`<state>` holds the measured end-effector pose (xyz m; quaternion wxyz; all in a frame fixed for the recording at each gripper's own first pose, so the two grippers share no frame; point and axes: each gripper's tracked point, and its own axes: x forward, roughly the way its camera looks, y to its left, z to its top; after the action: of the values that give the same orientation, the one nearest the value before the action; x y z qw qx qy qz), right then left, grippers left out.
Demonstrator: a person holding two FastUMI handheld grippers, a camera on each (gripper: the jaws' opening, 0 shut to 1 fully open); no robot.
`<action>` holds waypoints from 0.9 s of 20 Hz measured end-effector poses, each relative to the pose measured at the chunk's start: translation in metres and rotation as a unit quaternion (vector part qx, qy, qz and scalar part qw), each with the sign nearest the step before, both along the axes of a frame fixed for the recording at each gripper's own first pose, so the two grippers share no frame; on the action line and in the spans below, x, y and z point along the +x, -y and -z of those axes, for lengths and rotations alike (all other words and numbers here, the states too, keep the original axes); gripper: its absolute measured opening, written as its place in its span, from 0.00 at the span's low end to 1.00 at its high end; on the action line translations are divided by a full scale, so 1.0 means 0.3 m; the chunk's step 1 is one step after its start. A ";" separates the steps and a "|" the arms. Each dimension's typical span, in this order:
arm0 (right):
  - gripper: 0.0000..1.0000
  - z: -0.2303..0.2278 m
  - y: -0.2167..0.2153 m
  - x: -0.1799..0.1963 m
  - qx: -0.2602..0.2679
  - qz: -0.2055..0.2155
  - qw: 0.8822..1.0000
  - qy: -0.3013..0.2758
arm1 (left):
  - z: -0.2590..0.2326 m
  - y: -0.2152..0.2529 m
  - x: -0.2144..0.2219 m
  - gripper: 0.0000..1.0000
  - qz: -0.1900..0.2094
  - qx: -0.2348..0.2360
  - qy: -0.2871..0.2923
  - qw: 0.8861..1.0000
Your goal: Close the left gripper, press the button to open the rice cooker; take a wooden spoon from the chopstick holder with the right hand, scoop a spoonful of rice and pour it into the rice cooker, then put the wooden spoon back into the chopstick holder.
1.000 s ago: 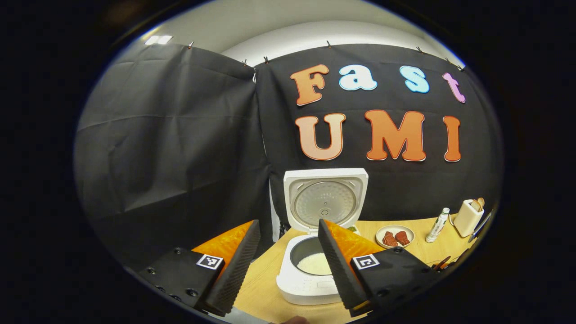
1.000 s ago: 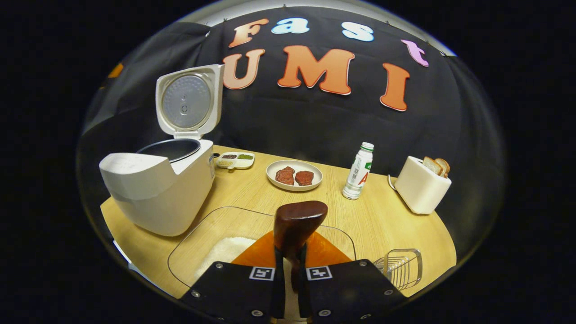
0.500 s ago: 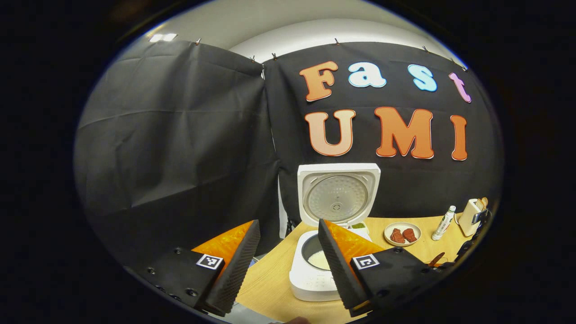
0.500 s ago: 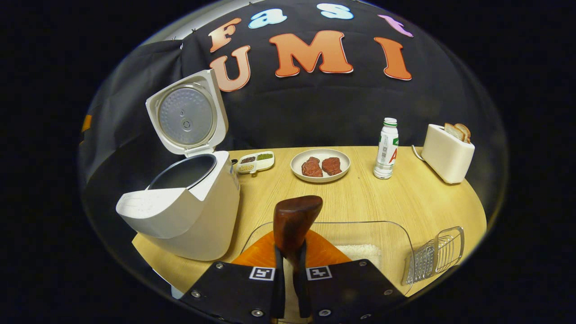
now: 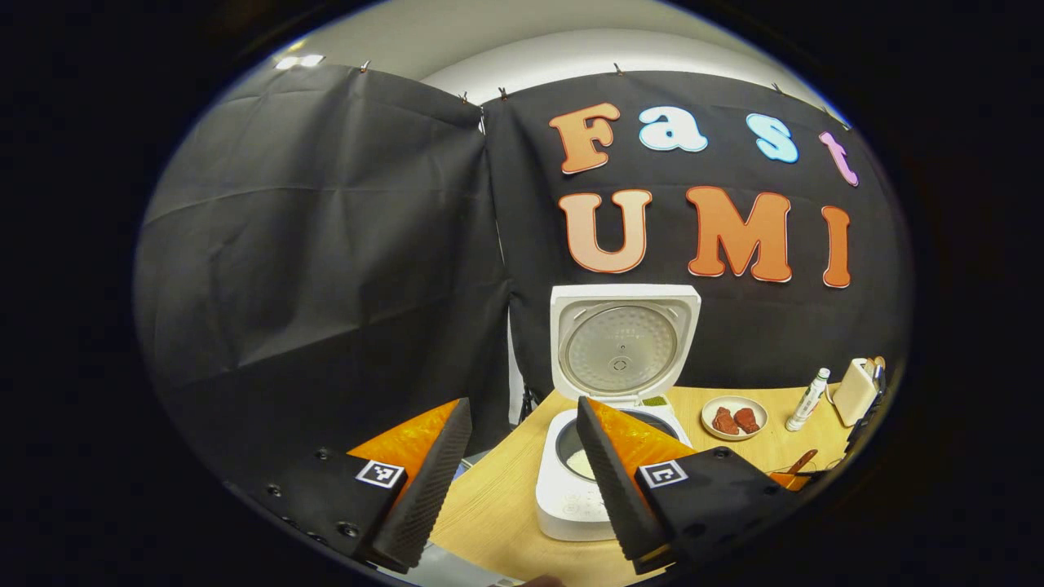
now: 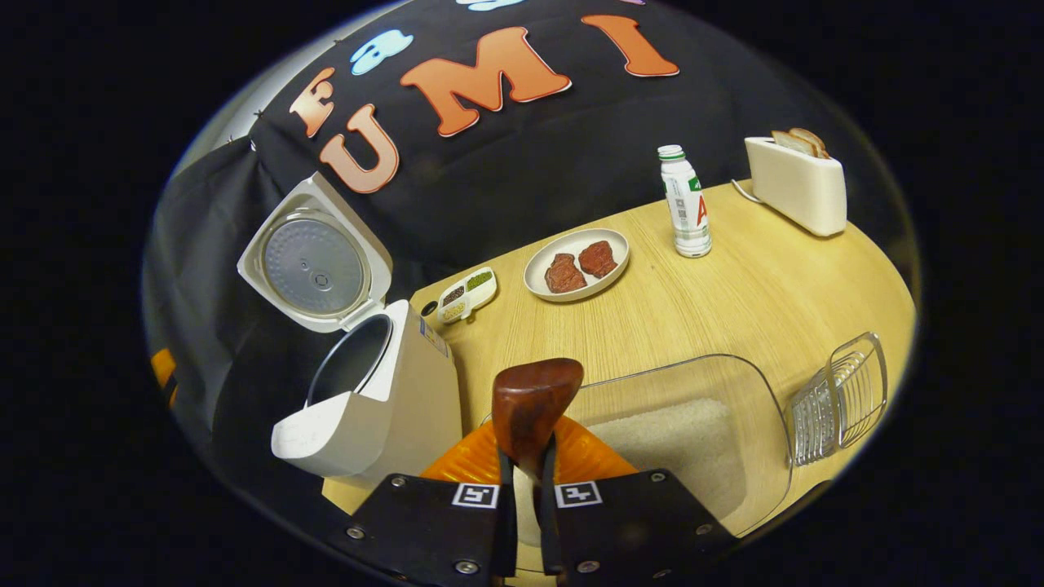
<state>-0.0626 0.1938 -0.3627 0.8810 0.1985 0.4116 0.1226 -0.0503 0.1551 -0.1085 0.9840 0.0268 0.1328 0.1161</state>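
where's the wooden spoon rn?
In the right gripper view the wooden spoon is clamped in the right gripper, bowl up at lower centre, over the clear rice container, with the open rice cooker to its left.

In the right gripper view the rice cooker (image 6: pixel 367 399) stands at the table's (image 6: pixel 734 302) left edge, lid up — the clear rice bin (image 6: pixel 693 440) just right of it, the wire chopstick holder (image 6: pixel 840 395) beyond; plate (image 6: pixel 577 265), bottle (image 6: pixel 685 204) and toaster (image 6: pixel 795 183) line the back.
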 end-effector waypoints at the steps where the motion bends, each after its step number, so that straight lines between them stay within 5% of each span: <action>1: 0.11 0.002 0.003 0.003 0.011 0.004 1.000 -0.009 | -0.002 0.002 0.005 0.90 0.003 0.000 0.000 1.000; 10: 0.11 0.009 0.088 0.000 0.159 0.065 0.981 -0.091 | 0.007 0.058 0.038 0.89 0.030 0.007 -0.004 1.000; 18: 0.11 -0.061 0.274 0.070 0.242 0.132 0.957 -0.088 | -0.018 0.134 0.047 0.89 0.052 0.018 0.004 0.998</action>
<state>-0.0416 0.1117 -0.3445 0.7753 0.4681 0.4158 0.0830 -0.0363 0.1148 -0.1030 0.9886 0.0507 0.1250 0.0674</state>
